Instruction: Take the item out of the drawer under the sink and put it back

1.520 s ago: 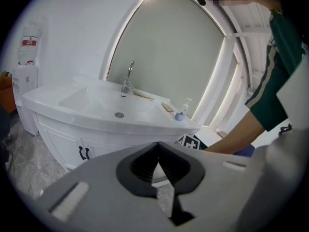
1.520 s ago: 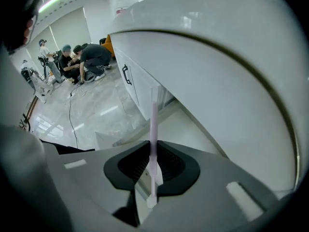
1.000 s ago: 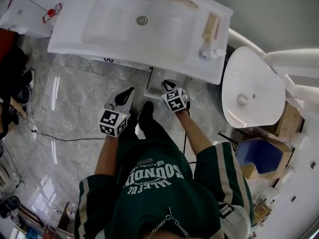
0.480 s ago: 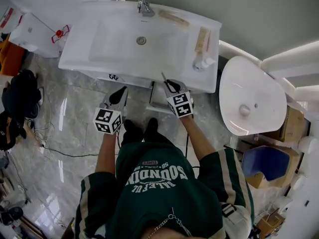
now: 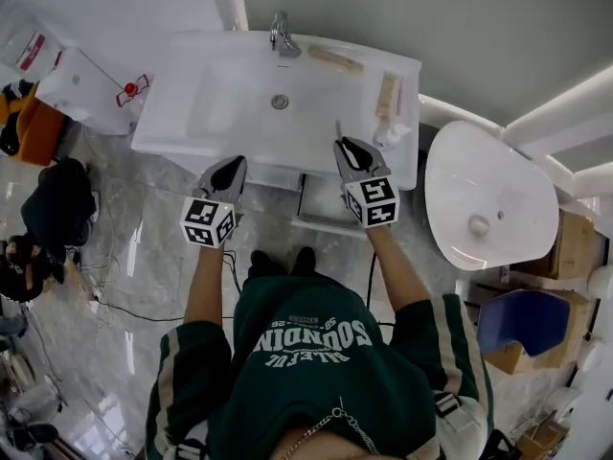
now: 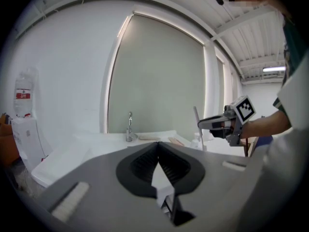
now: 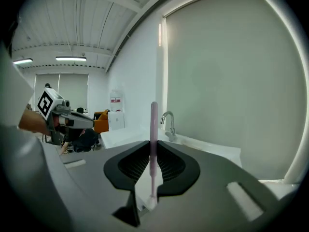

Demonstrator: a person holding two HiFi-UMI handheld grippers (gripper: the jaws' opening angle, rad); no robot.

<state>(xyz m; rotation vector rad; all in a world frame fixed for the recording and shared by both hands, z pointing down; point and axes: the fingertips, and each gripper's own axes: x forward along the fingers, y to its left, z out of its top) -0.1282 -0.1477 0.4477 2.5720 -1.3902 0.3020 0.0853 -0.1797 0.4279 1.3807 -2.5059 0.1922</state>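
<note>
Holding thin pink stick (image 7: 154, 120) upright over the sink counter (image 5: 177, 123) front edge, clear of the drawer (image 5: 324, 207).
Right hand-held gripper (image 7: 153, 146) clamped on it; left hand-held gripper (image 6: 158, 149) closed on nothing. Drawer looks open below the basin. Take-out looks done; put-back and closing remain.

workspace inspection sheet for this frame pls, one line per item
Surface: white sink counter, basin holds nothing.
Job's things: drawer under the sink stands open; thin pink stick upright in the right gripper.
Clutter: wooden pieces and a small bottle on the counter's right side.
Grippers: left gripper fingers together, empty; right gripper shut on the stick.
Cables: black cable on the floor.
Surroundings: marble floor, white oval fixture, black bag.
</note>
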